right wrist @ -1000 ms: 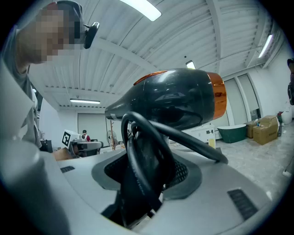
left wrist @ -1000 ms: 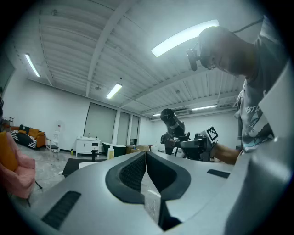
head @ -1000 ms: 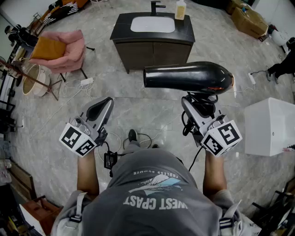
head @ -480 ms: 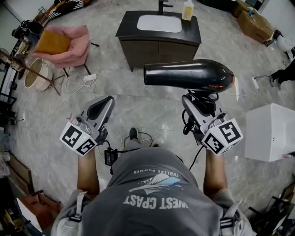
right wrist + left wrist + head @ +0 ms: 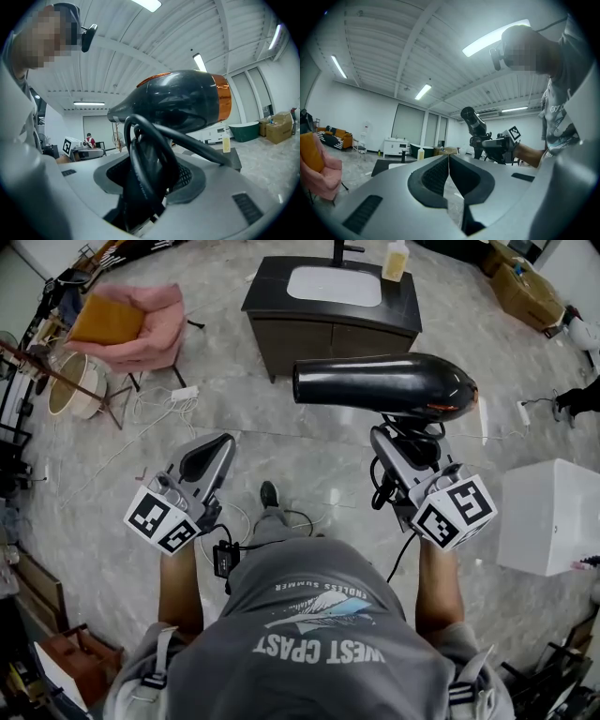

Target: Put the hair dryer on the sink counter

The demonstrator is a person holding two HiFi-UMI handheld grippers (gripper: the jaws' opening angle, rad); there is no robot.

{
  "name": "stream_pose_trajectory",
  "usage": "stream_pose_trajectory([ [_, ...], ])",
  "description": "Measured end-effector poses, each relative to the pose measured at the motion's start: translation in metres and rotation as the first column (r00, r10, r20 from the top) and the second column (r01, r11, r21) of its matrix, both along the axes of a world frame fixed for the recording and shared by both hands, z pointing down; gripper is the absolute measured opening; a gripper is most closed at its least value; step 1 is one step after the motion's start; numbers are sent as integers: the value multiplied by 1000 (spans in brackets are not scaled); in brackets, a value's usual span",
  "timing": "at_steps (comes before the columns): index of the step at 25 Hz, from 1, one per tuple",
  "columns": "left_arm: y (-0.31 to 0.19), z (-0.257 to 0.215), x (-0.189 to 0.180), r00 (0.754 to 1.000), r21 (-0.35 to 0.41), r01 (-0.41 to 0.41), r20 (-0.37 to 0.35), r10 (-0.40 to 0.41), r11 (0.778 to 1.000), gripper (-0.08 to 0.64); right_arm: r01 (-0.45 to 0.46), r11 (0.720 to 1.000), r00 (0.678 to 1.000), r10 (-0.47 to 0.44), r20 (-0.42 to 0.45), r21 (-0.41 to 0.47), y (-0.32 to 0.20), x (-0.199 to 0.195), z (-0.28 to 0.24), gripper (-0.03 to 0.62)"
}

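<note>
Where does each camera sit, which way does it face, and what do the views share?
Head view: on the person's head, facing steeply down at sink counter; shows shirt, forearms, left gripper, right gripper.
Left gripper view: on that gripper, facing along its shut jaws; shows right forearm.
Right gripper view: on that gripper, facing along jaws clamped on the hair dryer; shows the shirt.
Shared: the hair dryer.

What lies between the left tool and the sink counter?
Only bare floor, shown in the head view; nothing stands between the left tool and the sink counter.

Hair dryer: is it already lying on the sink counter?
No, the hair dryer is held by the right tongs, away from the sink counter.
</note>
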State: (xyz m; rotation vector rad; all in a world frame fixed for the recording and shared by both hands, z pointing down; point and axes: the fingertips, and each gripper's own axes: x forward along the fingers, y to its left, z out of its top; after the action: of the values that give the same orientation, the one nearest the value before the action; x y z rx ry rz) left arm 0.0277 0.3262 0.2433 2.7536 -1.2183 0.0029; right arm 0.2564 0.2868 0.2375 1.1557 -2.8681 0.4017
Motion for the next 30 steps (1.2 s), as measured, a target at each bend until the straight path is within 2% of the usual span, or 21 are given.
stream_pose_trajectory([
  [11, -92, 4, -55, 998, -2, -55, -23, 55, 998, 20, -38, 999, 999, 38, -30, -15, -72, -60, 1, 219],
  [20, -172, 9, -126, 995, -15, -81, -55, 80, 997, 20, -71, 997, 996, 70, -50, -24, -140, -128, -8, 219],
  [30, -224, 14, -170, 989, 7, -123, -80, 123, 992, 20, -134, 991, 990, 133, -43, -22, -184, -167, -9, 219],
])
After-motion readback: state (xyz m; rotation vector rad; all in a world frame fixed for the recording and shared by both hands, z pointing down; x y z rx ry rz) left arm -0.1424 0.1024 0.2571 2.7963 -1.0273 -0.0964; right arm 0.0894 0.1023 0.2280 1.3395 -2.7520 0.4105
